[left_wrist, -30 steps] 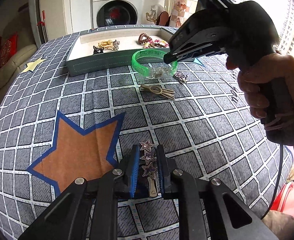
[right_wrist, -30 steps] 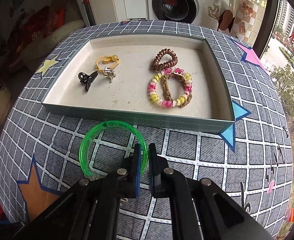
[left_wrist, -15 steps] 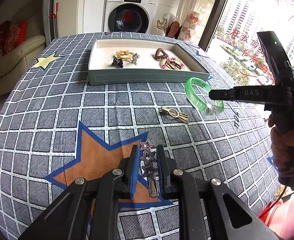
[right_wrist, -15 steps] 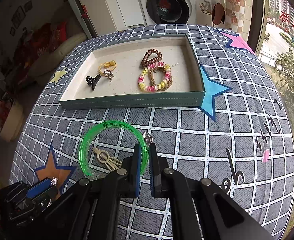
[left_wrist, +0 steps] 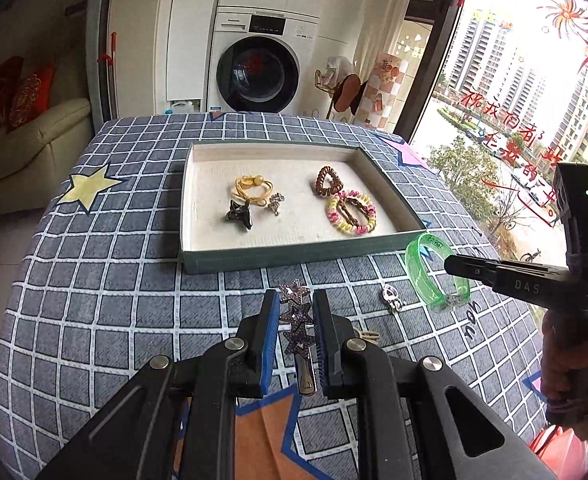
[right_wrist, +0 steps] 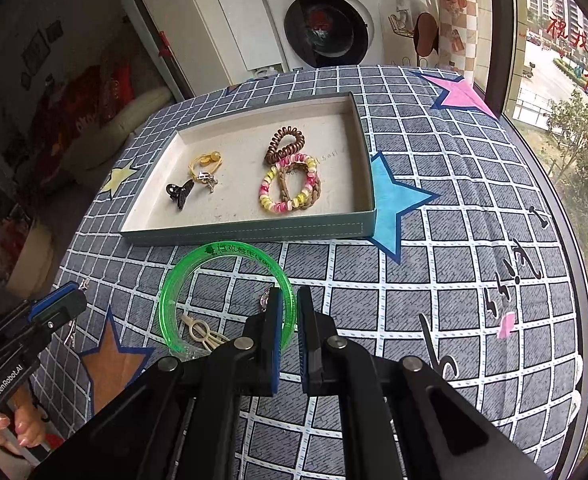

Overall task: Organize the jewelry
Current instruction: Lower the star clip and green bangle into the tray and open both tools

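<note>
My left gripper (left_wrist: 296, 298) is shut on a hair clip with purple glitter stars (left_wrist: 298, 322), held above the checked cloth in front of the tray (left_wrist: 294, 254). My right gripper (right_wrist: 289, 300) is shut on the rim of a clear green bangle (right_wrist: 197, 264), also lifted off the cloth; in the left wrist view the bangle (left_wrist: 426, 276) hangs at the right, near the tray's front right corner. The tray (right_wrist: 249, 232) holds a black claw clip (right_wrist: 179, 194), a yellow hair tie (right_wrist: 203, 160), a brown coil tie (right_wrist: 285, 140) and a pink-yellow coil bracelet (right_wrist: 289, 188).
On the cloth in front of the tray lie a beige hair clip (right_wrist: 201, 330) and a small silver clip (left_wrist: 391, 299). A washing machine (left_wrist: 259, 68) stands beyond the table, a sofa (left_wrist: 21, 140) to the left, and a window (left_wrist: 526, 92) to the right.
Both grippers have risen and pulled back from the tray, each keeping its piece. The right gripper with the bangle now sits further right in the left wrist view.
</note>
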Action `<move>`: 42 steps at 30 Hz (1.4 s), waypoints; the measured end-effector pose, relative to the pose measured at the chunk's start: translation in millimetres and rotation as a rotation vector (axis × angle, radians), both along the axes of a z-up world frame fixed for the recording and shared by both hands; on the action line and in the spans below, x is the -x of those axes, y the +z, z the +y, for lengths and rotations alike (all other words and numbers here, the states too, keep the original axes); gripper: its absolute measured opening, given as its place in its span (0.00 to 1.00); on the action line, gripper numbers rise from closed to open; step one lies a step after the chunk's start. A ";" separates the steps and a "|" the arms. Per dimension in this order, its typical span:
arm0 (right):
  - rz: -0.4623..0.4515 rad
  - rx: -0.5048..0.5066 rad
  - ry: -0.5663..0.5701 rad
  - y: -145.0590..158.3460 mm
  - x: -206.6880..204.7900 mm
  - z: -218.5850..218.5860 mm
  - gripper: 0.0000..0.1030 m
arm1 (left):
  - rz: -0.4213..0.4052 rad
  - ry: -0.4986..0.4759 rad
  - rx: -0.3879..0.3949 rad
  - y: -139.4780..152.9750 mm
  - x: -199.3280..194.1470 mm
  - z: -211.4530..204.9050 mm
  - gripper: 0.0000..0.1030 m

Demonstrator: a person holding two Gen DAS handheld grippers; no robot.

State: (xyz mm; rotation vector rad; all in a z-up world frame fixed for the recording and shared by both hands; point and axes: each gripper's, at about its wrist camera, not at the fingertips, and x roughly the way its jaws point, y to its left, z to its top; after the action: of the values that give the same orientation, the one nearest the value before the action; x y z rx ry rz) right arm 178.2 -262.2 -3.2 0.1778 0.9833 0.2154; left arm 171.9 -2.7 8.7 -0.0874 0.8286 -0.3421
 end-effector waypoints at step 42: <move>0.072 0.029 -0.074 -38.8 -172.0 4.5 0.29 | -0.014 0.152 -0.271 -51.1 -183.4 -43.1 0.29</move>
State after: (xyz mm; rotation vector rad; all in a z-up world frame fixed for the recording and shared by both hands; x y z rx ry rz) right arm 350.3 -257.7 -42.0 0.1962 1.0490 0.1276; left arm 355.2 -45.7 -42.4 0.1043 0.8420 -0.0858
